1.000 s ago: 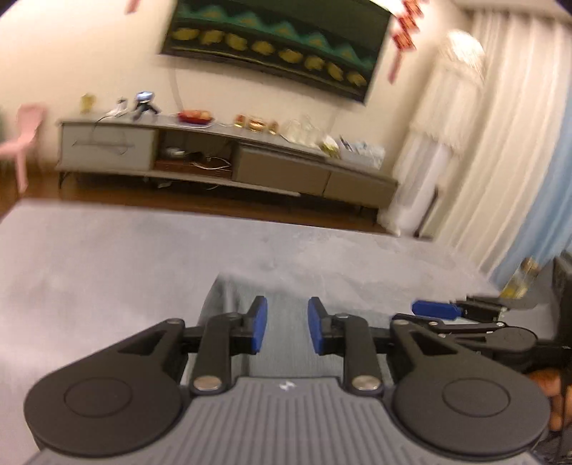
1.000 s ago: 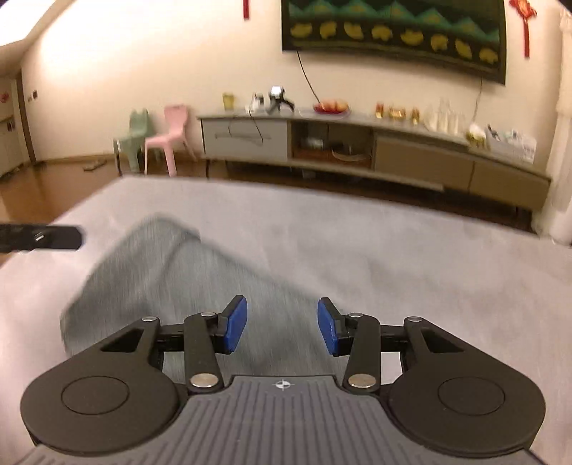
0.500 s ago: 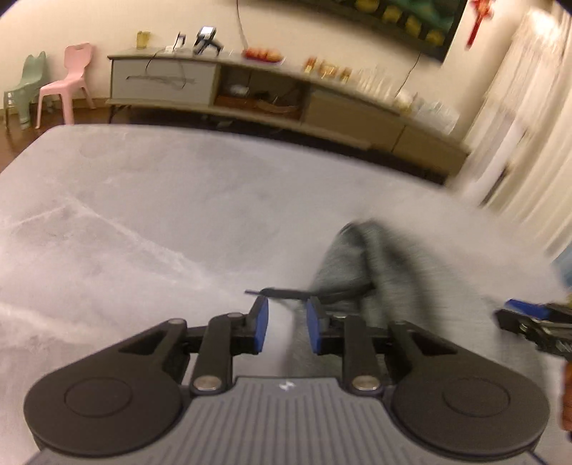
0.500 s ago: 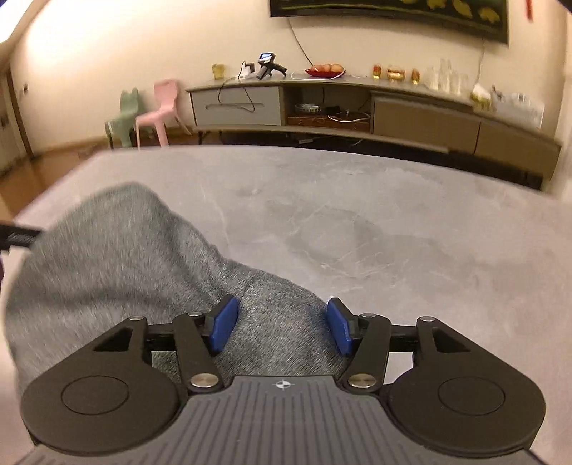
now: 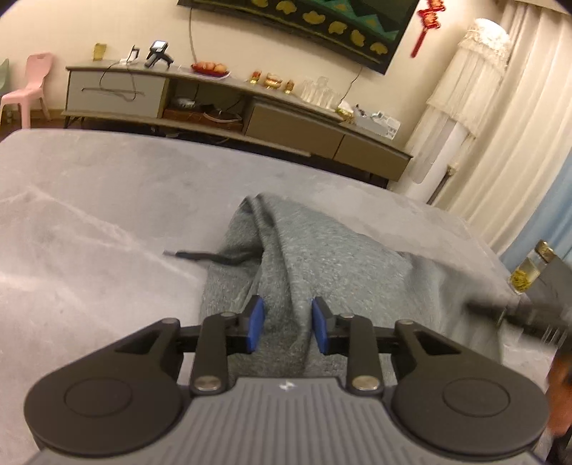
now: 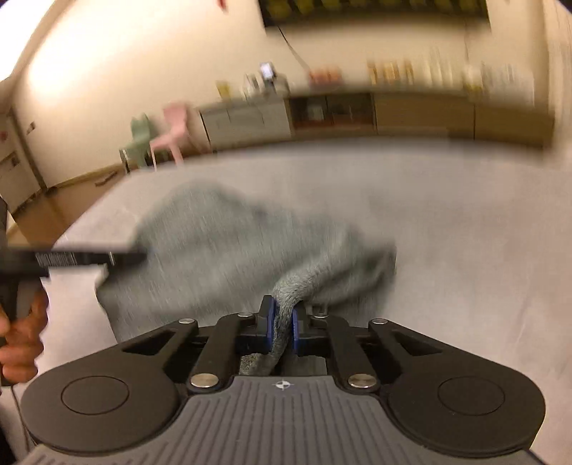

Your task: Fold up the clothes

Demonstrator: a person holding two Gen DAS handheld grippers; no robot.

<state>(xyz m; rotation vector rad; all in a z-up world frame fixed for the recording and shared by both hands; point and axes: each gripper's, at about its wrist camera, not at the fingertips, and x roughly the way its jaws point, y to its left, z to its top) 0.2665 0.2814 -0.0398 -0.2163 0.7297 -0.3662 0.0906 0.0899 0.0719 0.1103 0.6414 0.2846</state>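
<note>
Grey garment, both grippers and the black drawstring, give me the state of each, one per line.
Grey garment: bunched and unfolded on the grey table, one edge pinched and lifted.
Right gripper: has just been closing, now shut on a fold of the garment.
Left gripper: jaws apart and just opened a little, cloth between the pads, not clamped.
Black drawstring: loose, trailing out flat on the table.

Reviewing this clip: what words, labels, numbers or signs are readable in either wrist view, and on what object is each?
None reads as words.
Left gripper: small white logo mark on its grey body, no letters.
Right gripper: small round crosshair mark on its grey body, no letters.
White label on the left gripper's black side, seen from the right wrist: print too blurred.
Red hanging ornament on the wall: too small to read.
</note>
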